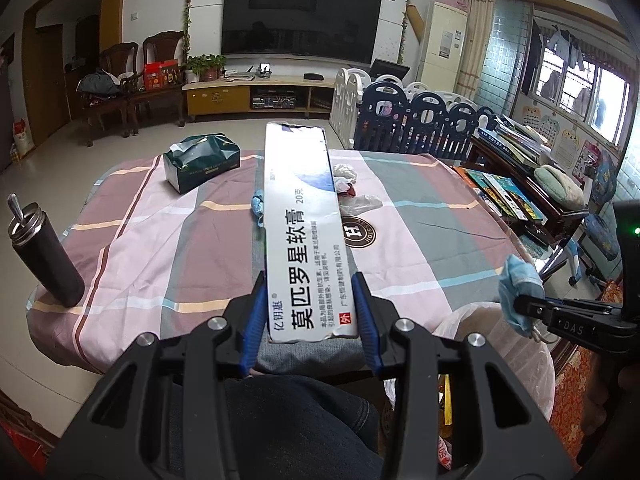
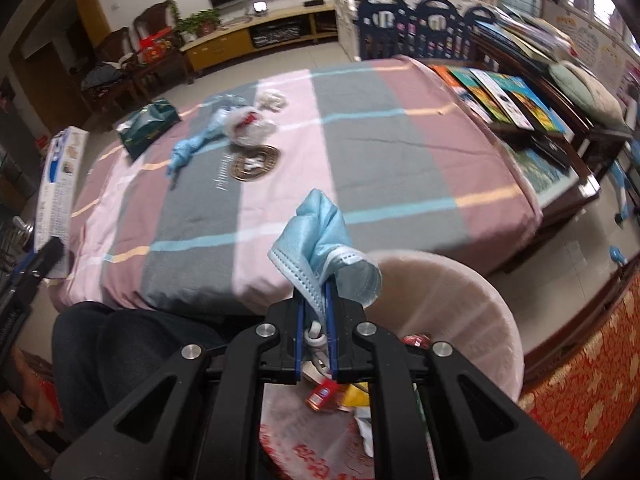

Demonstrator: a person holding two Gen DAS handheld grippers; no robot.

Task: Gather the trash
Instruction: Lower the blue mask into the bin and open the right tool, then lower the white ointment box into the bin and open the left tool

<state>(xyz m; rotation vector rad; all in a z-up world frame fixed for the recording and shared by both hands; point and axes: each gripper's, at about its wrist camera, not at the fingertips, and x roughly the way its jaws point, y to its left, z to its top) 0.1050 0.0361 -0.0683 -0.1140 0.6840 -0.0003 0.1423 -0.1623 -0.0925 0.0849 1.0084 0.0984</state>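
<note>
My left gripper [image 1: 310, 312] is shut on a long white ointment box [image 1: 304, 232] and holds it above the table's near edge; the box also shows in the right wrist view [image 2: 60, 188]. My right gripper [image 2: 316, 292] is shut on a crumpled blue face mask [image 2: 320, 236], held over the rim of a bin lined with a white bag [image 2: 472, 312]; the mask also shows in the left wrist view [image 1: 520, 292]. On the striped tablecloth [image 2: 380, 152] lie a blue twisted cloth [image 2: 192, 144], a clear plastic bag [image 2: 248, 128] and a white crumpled tissue [image 2: 272, 100].
A green tissue pack [image 1: 202, 162] lies at the table's far left. A dark flask [image 1: 44, 256] stands at the left edge. A low table with books [image 2: 512, 96] stands to the right. The bin holds several wrappers [image 2: 332, 396]. The person's dark trousers [image 1: 280, 420] are below.
</note>
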